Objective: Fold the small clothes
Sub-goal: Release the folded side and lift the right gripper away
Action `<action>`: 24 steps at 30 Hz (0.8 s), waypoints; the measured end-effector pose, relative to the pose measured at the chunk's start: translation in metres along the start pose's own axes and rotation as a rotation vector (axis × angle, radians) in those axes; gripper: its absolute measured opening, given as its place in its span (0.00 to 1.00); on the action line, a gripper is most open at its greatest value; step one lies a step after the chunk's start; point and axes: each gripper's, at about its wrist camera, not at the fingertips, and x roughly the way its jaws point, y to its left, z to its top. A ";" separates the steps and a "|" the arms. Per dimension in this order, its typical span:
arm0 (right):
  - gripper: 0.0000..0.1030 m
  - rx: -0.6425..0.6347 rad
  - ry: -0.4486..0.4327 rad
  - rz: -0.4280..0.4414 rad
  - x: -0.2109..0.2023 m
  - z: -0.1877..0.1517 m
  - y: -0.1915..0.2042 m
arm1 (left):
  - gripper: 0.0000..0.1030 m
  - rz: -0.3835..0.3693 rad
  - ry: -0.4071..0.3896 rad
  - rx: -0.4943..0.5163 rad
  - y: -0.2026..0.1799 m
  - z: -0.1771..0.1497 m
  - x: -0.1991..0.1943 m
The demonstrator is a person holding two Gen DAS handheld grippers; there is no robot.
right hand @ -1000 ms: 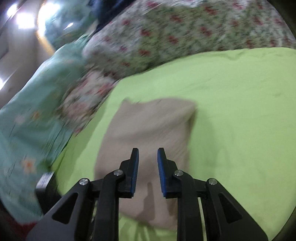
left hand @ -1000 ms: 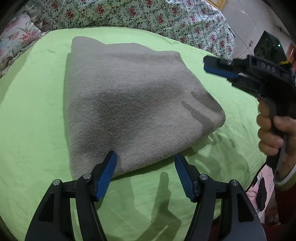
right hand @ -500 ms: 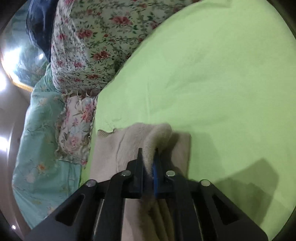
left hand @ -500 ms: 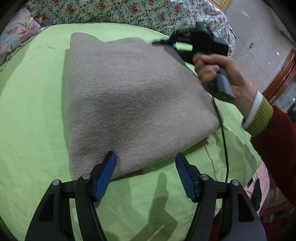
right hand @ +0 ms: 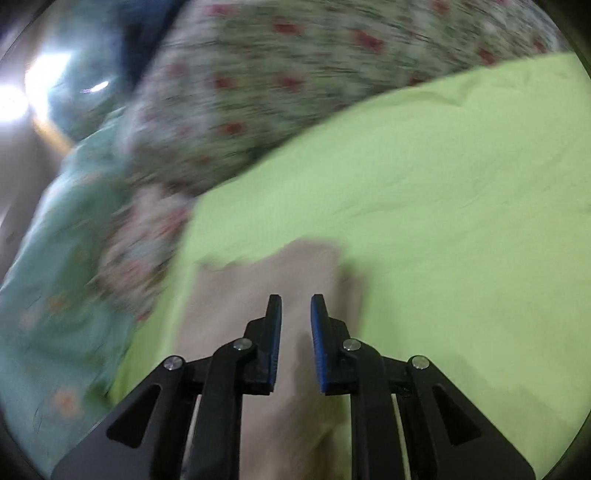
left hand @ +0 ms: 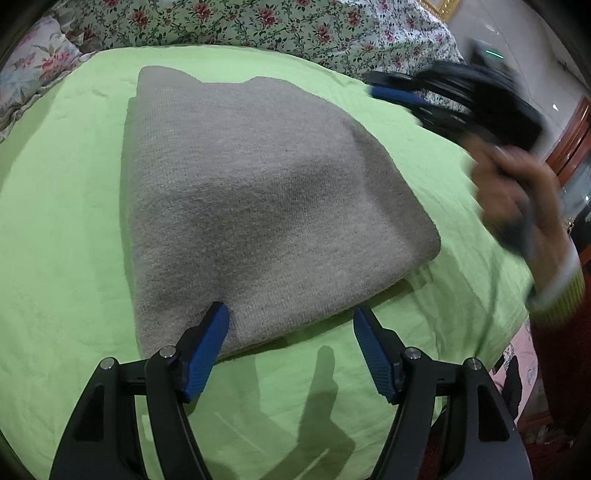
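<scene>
While the left gripper (left hand: 291,350) is held wide apart over the near edge of the folded garment (left hand: 258,199), nothing is clamped between its blue pads (left hand: 207,347); its jaws are opening, one pad lying at the knit's near edge, the other over bare sheet. The right gripper (right hand: 295,328) is seen with a narrow gap that is widening, and no cloth is caught between its pads, though grey-beige knit lies directly beneath them. In the left wrist view it is carried in a blurred hand (left hand: 517,192) above the far right side of the bed.

The garment is laid as a thick, compact rectangle on the green sheet (left hand: 55,221), roughly centred, with a floral quilt (left hand: 258,26) bunched behind it.

Several risks can be judged from this. If the left pads are closed where they stand, only the top layer may be pinched, and the stack could be peeled open when lifted. Sheet fabric could also be gathered with the knit, since one pad lies over the sheet. The right gripper's speed is suggested by the blur; a corner could be snagged and the fold dragged askew.

No brand, label or legible writing can be made out on the garment, the bedding or the tools.
</scene>
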 end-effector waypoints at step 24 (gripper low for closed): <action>0.17 -0.109 0.141 -0.290 -0.029 -0.159 0.012 | 0.67 0.058 -0.013 -0.071 0.019 -0.022 -0.021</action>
